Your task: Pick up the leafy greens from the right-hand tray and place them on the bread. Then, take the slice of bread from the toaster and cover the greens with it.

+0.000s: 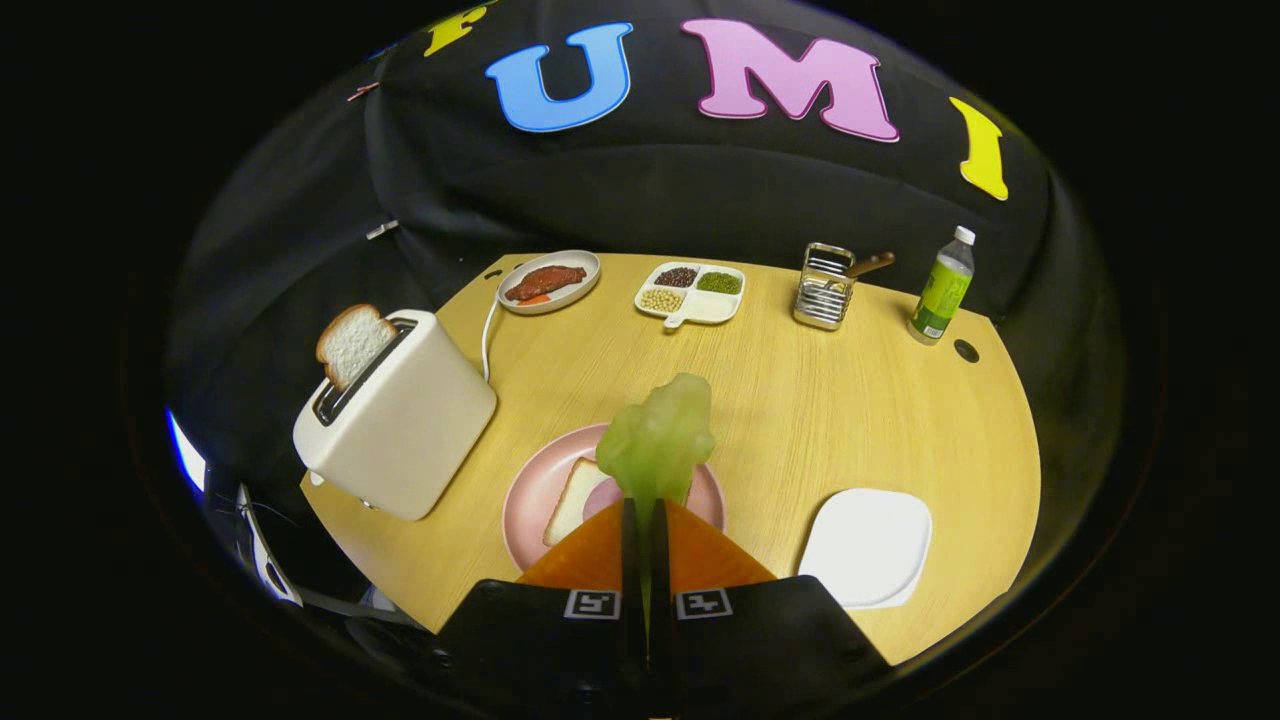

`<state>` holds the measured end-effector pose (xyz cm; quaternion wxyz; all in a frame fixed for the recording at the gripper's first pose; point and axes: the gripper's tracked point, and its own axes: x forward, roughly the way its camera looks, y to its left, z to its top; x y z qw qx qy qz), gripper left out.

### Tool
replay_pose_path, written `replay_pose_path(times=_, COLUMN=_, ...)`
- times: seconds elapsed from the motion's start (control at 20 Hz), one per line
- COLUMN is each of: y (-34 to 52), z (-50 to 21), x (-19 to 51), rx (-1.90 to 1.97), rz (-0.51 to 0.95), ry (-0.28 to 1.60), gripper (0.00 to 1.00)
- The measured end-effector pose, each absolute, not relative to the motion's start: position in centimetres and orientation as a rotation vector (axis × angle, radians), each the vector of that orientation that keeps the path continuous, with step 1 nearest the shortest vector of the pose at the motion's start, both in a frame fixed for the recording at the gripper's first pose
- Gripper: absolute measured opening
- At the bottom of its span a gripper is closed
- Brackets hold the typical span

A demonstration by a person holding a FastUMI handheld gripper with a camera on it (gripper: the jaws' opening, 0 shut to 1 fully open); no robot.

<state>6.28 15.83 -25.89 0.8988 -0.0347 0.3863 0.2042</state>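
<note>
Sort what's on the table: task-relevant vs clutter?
Job:
- pale green leafy greens, gripper shut on them
- bread slice on pink plate
- bread slice in white toaster
- white square tray

Lying about:
- meat plate
- bean dish
- wire rack
- green bottle

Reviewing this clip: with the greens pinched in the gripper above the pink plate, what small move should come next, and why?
Probably lower a little and open. The gripper is shut on the leafy greens, which hang over the bread slice on the pink plate. The white tray is already empty, and the toaster still holds its slice.
</note>
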Motion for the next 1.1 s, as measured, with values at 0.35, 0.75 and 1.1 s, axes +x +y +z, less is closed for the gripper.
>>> replay_pose_path(times=0.35, y=18.5, z=-30.0, x=6.1, rx=-0.12, rz=0.428, ry=0.88, gripper=0.06)
replay_pose_path(times=0.75, y=19.1, z=-31.8, x=6.2, rx=-0.174, rz=0.418, ry=0.913, gripper=0.18)
replay_pose_path(times=1.1, y=19.3, z=-31.9, x=6.8, rx=-0.166, rz=0.392, ry=0.925, gripper=0.36)
